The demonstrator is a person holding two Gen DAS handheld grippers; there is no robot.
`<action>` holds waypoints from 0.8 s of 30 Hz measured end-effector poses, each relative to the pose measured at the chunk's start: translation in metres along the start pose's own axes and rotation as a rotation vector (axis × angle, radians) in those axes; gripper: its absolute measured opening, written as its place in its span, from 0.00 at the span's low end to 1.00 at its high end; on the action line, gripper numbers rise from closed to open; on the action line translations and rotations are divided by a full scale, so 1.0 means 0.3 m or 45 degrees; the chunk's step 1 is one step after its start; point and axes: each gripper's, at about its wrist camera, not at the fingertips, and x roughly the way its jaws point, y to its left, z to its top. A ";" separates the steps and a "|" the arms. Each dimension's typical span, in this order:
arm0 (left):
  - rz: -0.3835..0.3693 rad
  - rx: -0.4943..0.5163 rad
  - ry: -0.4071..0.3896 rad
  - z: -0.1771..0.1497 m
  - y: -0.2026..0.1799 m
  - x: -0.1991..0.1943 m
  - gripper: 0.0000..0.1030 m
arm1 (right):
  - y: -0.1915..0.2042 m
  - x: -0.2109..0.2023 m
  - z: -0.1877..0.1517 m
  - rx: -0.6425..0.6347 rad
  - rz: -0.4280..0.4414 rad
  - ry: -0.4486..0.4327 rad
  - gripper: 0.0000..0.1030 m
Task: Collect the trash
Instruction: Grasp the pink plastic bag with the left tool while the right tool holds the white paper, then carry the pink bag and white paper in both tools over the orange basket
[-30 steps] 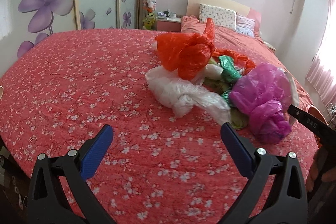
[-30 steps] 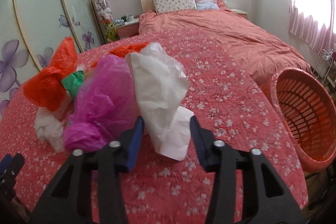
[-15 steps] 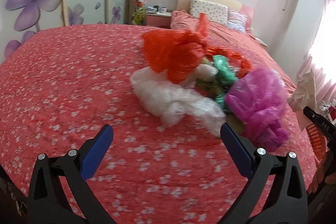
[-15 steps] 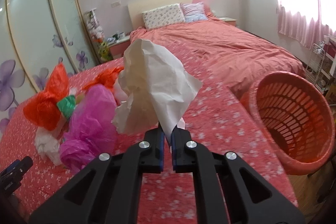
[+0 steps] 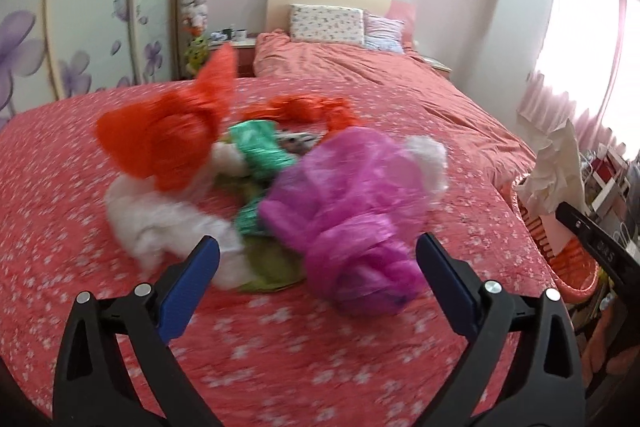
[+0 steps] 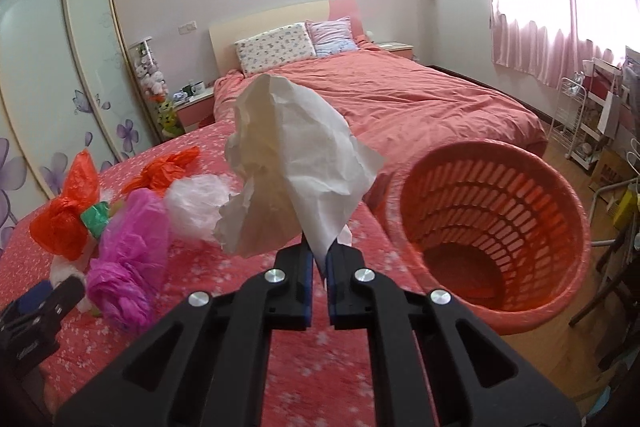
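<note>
Daylight floods in through the pink curtains (image 6: 532, 27) on my right, blowing the window out to white glare in both views. My left view is smeared by motion blur, the magenta bag (image 5: 352, 211) and the bedspread's (image 5: 280, 347) floral print softened; my right view stays crisp. Fisheye curvature bends the wardrobe doors (image 6: 60, 75), with black vignetting at the corners.

White crumpled paper (image 6: 292, 163) is being held up off the bed, pinched at its lower tip, just left of orange slatted basket (image 6: 492, 223), which is standing tilted beside the bed w/ mouth open. Pink bag (image 5: 352, 211), orange bag (image 5: 164, 143), green bag (image 5: 256, 147) & white bag (image 5: 160, 223) are lying bunched together on the bedspread.
</note>
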 end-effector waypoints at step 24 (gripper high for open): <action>-0.041 0.036 0.017 0.024 -0.046 0.019 0.36 | -0.091 -0.077 -0.031 0.018 -0.016 -0.016 0.07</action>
